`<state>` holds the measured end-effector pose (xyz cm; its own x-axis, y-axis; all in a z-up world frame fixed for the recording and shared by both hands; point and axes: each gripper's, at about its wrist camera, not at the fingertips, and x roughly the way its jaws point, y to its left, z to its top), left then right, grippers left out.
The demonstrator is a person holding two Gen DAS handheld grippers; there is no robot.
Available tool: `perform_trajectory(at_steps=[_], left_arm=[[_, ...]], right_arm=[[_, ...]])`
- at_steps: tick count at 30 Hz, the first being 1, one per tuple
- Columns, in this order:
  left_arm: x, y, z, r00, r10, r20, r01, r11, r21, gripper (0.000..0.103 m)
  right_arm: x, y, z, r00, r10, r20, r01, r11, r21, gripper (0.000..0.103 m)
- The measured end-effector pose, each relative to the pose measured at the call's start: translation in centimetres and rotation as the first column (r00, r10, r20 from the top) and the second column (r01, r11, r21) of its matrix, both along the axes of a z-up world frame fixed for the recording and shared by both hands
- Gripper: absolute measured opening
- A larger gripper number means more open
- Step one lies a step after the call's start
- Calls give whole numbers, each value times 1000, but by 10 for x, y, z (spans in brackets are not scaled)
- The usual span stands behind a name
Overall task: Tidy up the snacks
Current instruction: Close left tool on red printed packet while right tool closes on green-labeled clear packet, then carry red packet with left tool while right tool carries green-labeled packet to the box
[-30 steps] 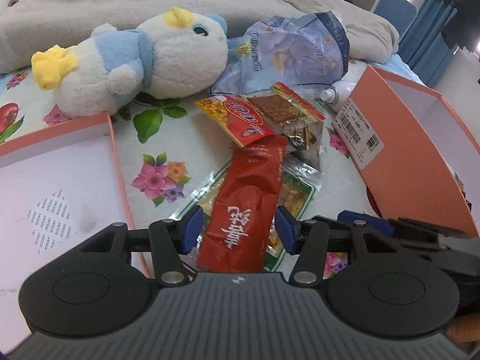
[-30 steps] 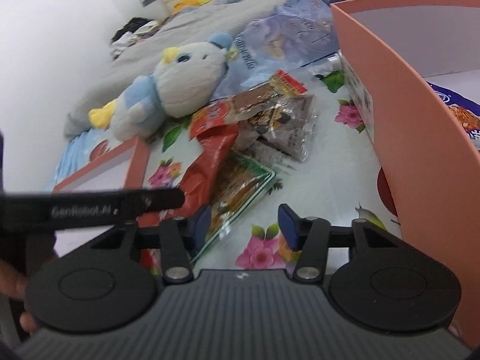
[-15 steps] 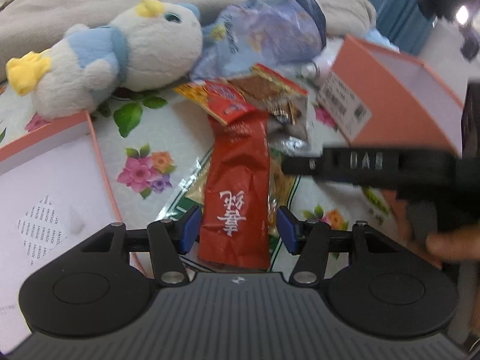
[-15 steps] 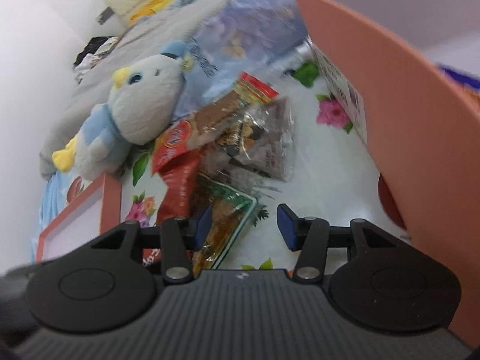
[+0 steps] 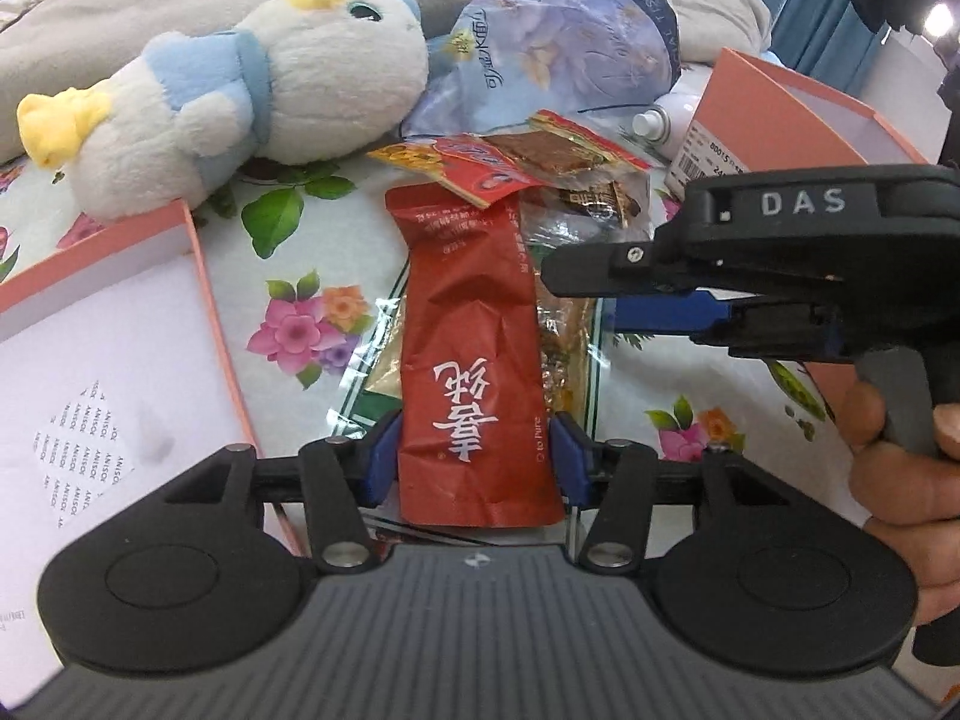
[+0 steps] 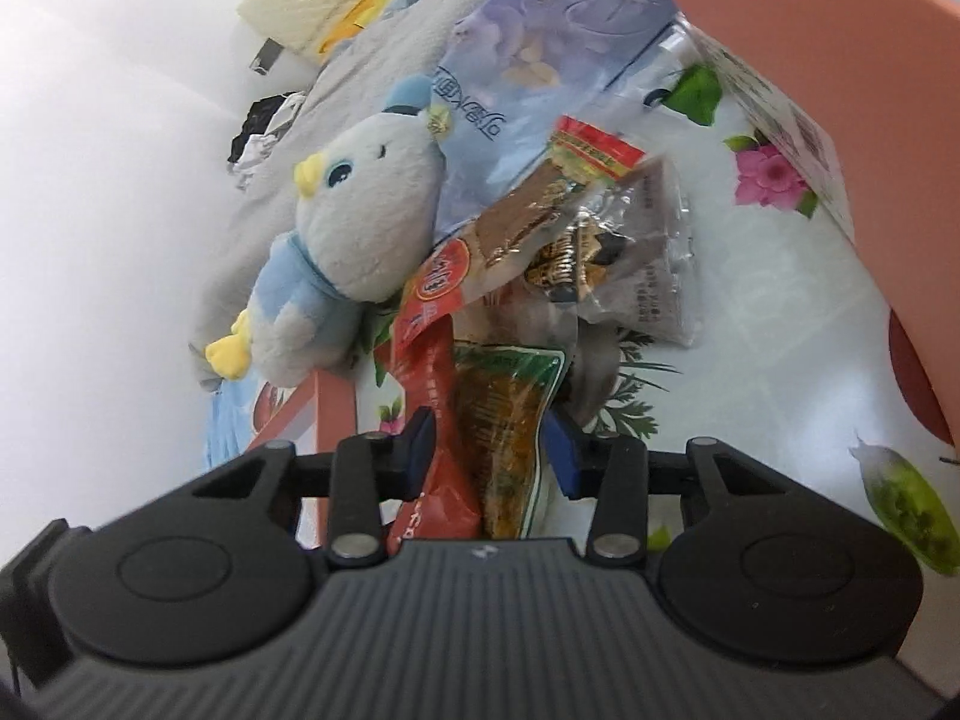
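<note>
On the flowered bedsheet (image 5: 672, 372), between a shallow pink lid (image 5: 108, 324) at the near left and a deep pink cardboard box (image 5: 774, 102) at the far right, a small heap of snack packets is still waiting to be sorted. The left tongs (image 5: 474, 456) are straddling the near end of a long red foil pouch with white characters (image 5: 474, 360); the blue pads are sitting just beside its edges, and whether they are already pressing cannot be told. The right tongs (image 6: 489, 450), whose jaws have just been closing, are framing the near end of a clear green-edged packet of yellowish snack (image 6: 504, 420), with the red pouch's edge also lying between them; the pads are not yet touching it. Beyond these, an orange-red packet (image 5: 474, 165), a brown one and a dark clear bag are lying piled against a white-and-blue plush bird (image 5: 240, 102) and a pale blue printed bag (image 5: 564, 60). Judging by this pile, the organizing is looking far from finished: nearly every snack is still lying loose on the bed, and the box interior is not showing in these views.
</note>
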<state>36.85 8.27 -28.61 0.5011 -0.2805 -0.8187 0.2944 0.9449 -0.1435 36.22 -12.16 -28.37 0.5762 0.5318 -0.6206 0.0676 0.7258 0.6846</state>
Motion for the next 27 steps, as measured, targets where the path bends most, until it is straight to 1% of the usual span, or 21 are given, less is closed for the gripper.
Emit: perform_trajectory(at_steps=[3,4,5,6,7,9,13,14,15,16,21,24,27], left_arm=[[-1,0,1,1000,4,10,-4,1000,2,56],[-1,0,2,1000,4,16,-4,1000,4,56],[-2,-1,2,1000,3,20,-4,1000,6,55],[-2,-1,2,1000,7,23,-7,1000,6,55],[-2,-1,3,1000,13,25,-13,1000,5,55],[-1,-1,3,999,25,32,-26,1000,12,54],[0,1,2,999,37,40,-37,999,10,53],[0,2,2,998,37,41,-37,999,5,53],[0,2,2,998,39,42,-40,999,1,53],[-1,3,2,998,43,42,-43,999,-2,53],[-3,7,5,996,85,24,-85,996,-33,51],[-9,11,8,991,132,7,-132,990,-50,50],[-21,15,12,984,178,10,-177,982,-65,50]], right_arm=[[3,1,-2,1000,19,0,-19,1000,11,34],[4,3,-1,999,35,-2,-35,999,0,34],[6,6,0,999,54,-6,-54,998,-35,33],[8,8,-1,997,70,-11,-71,996,-57,30],[9,9,-3,996,82,-23,-83,995,-62,29],[12,13,-8,994,100,-47,-103,993,-52,27],[18,15,-10,991,125,-44,-127,990,-54,25],[18,15,-10,991,127,-47,-130,989,-66,16],[18,15,-11,991,128,-48,-131,989,-66,15],[18,15,-10,991,127,-48,-130,989,-65,15],[11,24,0,989,144,-13,-145,980,-134,11],[4,28,6,988,155,1,-152,969,-193,11],[-3,26,11,987,160,-3,-157,962,-222,11]])
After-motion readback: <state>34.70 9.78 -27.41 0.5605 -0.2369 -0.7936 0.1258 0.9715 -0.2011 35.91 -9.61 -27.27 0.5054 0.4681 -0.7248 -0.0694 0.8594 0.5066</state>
